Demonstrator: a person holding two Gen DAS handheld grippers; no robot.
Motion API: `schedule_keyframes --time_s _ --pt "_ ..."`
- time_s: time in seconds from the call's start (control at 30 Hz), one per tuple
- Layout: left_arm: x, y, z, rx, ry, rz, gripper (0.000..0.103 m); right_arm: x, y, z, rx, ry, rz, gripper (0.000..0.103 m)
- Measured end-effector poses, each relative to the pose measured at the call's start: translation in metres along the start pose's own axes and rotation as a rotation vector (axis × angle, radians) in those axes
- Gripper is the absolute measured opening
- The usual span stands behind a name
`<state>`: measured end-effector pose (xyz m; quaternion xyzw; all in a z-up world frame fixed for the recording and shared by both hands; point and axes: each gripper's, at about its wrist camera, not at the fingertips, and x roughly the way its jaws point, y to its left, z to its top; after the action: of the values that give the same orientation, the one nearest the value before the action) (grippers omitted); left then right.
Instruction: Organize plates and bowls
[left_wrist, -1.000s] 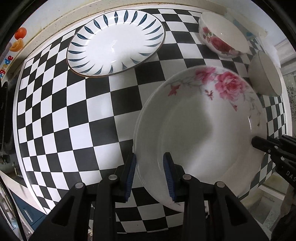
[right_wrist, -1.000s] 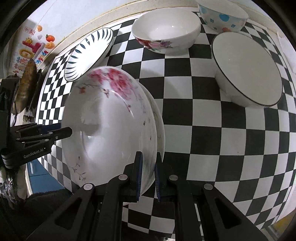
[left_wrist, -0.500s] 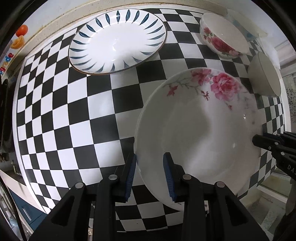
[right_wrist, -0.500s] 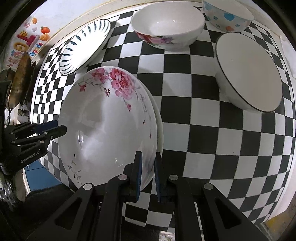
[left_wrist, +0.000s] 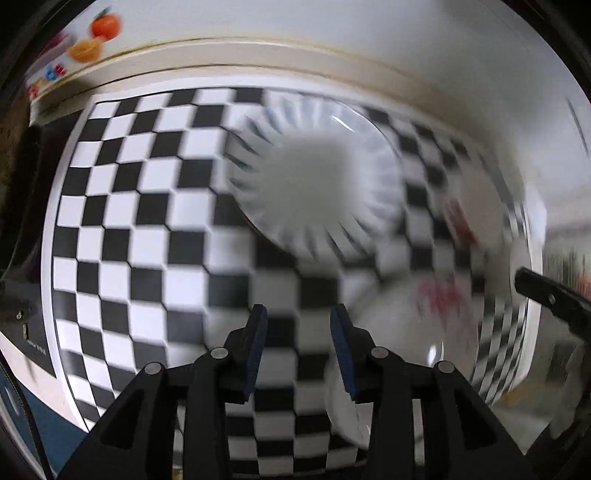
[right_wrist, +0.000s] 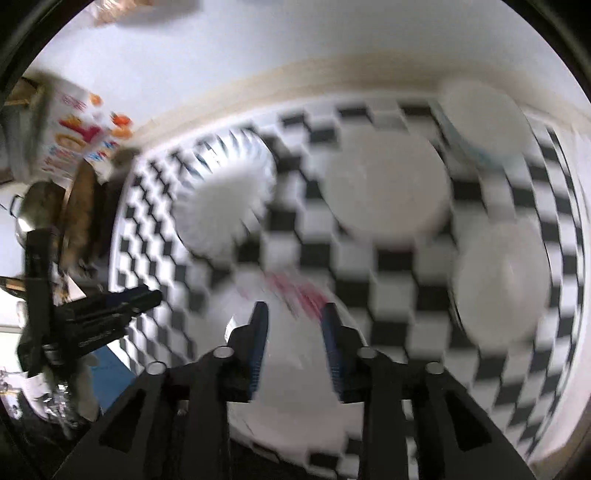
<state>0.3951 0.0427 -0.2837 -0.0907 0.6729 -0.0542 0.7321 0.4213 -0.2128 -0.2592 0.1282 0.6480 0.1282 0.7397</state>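
Observation:
Both views are motion-blurred. The rose-patterned plate (left_wrist: 436, 325) lies on the checkered mat (left_wrist: 140, 221), to the right of my left gripper (left_wrist: 299, 343), which is open and empty. In the right wrist view the same plate (right_wrist: 291, 376) lies under my right gripper (right_wrist: 293, 339), which is open with nothing between its jaws. The blue-striped plate (left_wrist: 314, 184) sits further back; it also shows in the right wrist view (right_wrist: 225, 206). Three bowls stand right of it: one (right_wrist: 388, 188), one (right_wrist: 498, 280), one (right_wrist: 480, 114).
The wall and counter edge (left_wrist: 258, 51) run behind the mat. A fruit sticker sheet (right_wrist: 85, 129) and metal utensils (right_wrist: 33, 214) are at the left. The left gripper shows in the right wrist view (right_wrist: 110, 306), the right one in the left view (left_wrist: 550, 299).
My right gripper has let go of the rose plate and opened. Both grippers have pulled back and tilted up quickly; the plate now lies flat on the mat.

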Motion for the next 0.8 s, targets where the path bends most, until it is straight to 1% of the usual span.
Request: schedule_keyframes --time_s 0.07,0.1,0.13,0.17,0.2,0.23,0.33,0.43,0.5,0.53,0.57,0.6,0.67,0.8 --pt "0.009 0.022 0.027 -0.072 0.006 -0.018 0.033 0.011 0.017 0.034 -0.020 -0.004 0.015 0.037" --pt "0.018 0.035 0.041 -0.109 0.021 -0.037 0.033 0.018 0.022 0.049 -0.022 0.001 0.019 0.037" --pt "0.026 0.041 0.050 -0.135 0.032 -0.052 0.033 0.032 0.029 0.070 -0.028 0.016 0.023 0.037" --pt "0.035 0.047 0.060 -0.166 0.043 -0.072 0.033 0.043 0.032 0.084 -0.026 0.024 0.021 0.037" --pt "0.044 0.052 0.069 -0.183 0.056 -0.087 0.033 0.055 0.034 0.099 -0.020 0.038 0.017 0.037" --pt "0.050 0.053 0.073 -0.194 0.068 -0.101 0.033 0.074 0.035 0.116 -0.012 0.070 0.011 0.037" --pt "0.072 0.053 0.083 -0.202 0.100 -0.125 0.033 0.117 0.030 0.148 0.028 0.145 0.007 0.037" --pt "0.086 0.048 0.090 -0.172 0.119 -0.120 0.032 0.147 0.025 0.158 0.036 0.193 -0.015 0.037" --pt "0.091 0.045 0.093 -0.146 0.120 -0.107 0.029 0.159 0.023 0.158 0.033 0.209 -0.031 0.035" --pt "0.094 0.041 0.094 -0.133 0.116 -0.100 0.027 0.163 0.022 0.157 0.030 0.216 -0.039 0.032" --pt "0.094 0.039 0.095 -0.120 0.111 -0.081 0.026 0.166 0.022 0.157 0.026 0.222 -0.045 0.021" --pt "0.095 0.035 0.094 -0.105 0.102 -0.065 0.025 0.169 0.021 0.157 0.021 0.226 -0.052 0.018" --pt "0.094 0.029 0.093 -0.078 0.094 -0.039 0.025 0.170 0.022 0.155 -0.003 0.222 -0.073 0.017" --pt "0.089 0.020 0.088 -0.055 0.079 -0.015 0.025 0.168 0.029 0.149 -0.048 0.204 -0.110 0.017"
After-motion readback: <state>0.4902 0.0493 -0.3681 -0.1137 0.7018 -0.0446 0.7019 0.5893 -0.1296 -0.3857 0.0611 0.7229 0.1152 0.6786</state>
